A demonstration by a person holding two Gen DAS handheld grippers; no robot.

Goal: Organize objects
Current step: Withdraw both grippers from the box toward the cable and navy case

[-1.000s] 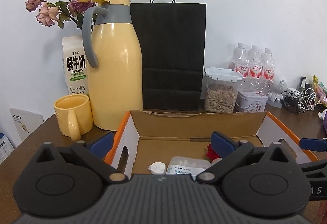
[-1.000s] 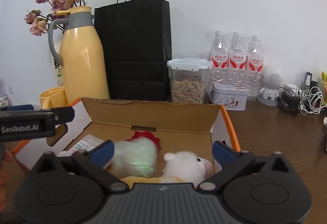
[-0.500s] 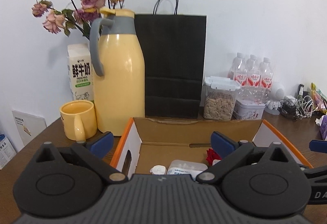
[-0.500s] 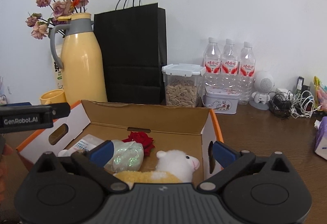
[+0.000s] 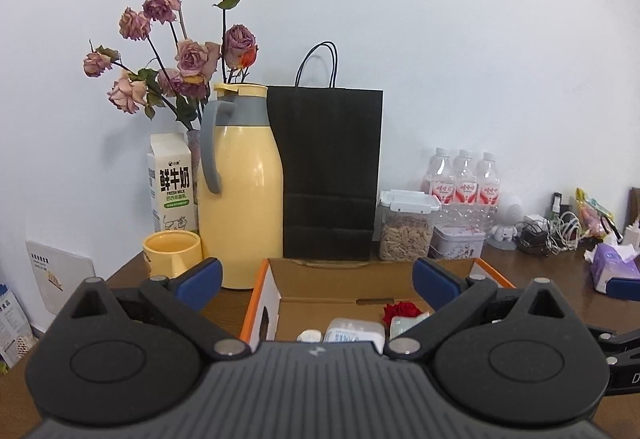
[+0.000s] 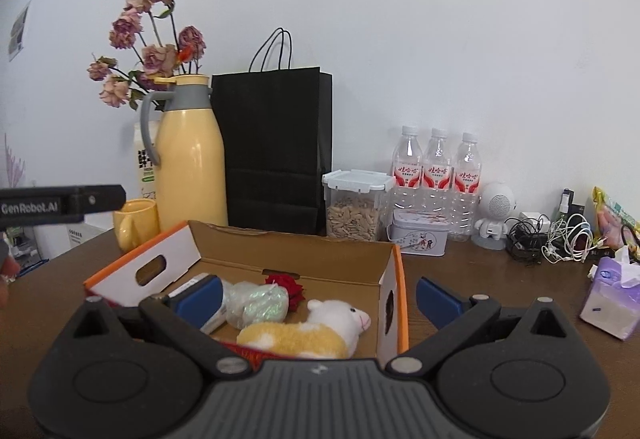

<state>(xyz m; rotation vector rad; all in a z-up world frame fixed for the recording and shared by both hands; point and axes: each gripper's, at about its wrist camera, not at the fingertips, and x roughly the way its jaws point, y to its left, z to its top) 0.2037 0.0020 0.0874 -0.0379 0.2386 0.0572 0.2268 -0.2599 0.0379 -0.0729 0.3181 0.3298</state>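
An open cardboard box with orange-edged flaps sits on the brown table in front of both grippers. Inside it lie a yellow and white plush lamb, a shiny clear bag, a red rose and a white pack beside a small white cap. My left gripper is open and empty, held above the box's near side. My right gripper is open and empty too, its left finger over the box, its right finger outside the right wall.
Along the wall stand a yellow thermos jug, yellow mug, milk carton, dried roses, black paper bag, seed jar, tin, three water bottles. Cables and a tissue pack lie right.
Both grippers have pulled back and risen from the box, so it looks smaller and lower. The plush lamb now shows fully. Both grippers stay open.
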